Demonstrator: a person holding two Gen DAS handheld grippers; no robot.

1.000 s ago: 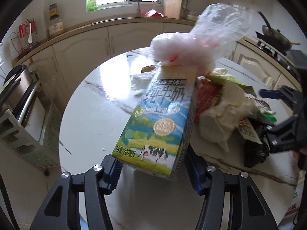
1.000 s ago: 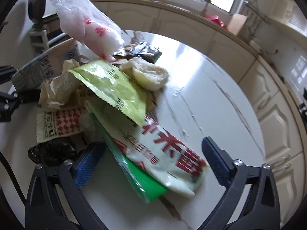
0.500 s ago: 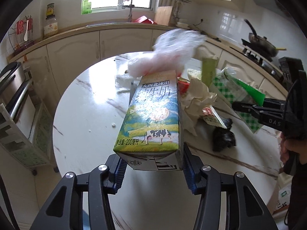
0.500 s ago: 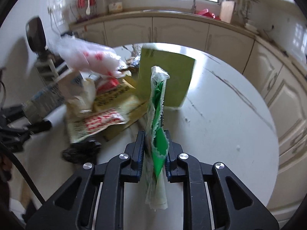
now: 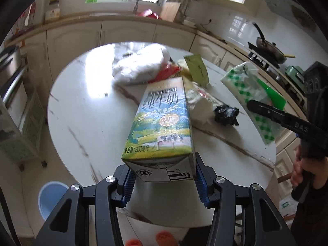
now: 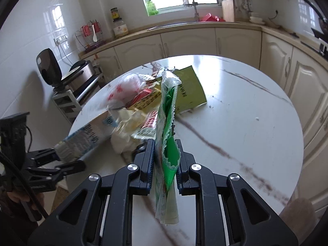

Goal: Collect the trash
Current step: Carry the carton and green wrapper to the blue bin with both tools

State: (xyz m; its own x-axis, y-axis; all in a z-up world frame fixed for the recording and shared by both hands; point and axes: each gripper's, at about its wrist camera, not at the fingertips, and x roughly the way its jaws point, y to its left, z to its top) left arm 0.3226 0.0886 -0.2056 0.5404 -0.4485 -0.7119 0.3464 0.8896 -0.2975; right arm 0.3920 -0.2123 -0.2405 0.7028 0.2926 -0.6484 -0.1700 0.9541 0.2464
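My left gripper is shut on a milk carton printed with cows and a green field, held above the round marble table. In the right wrist view that carton shows at the left, between the left gripper's fingers. My right gripper is shut on a green and clear plastic wrapper, which stands up edge-on between the pads. From the left wrist view the same wrapper hangs at the right, lifted off the table. A heap of trash lies on the table.
The heap holds a white plastic bag, a yellow-green packet, crumpled paper and a black lump. A blue bin stands on the floor below the table's near edge. Cabinets and a stove with a pan ring the room.
My right gripper closed on the green wrapper and lifted it clear of the heap. The left gripper drew back with the milk carton, away from the heap and toward the table's edge.
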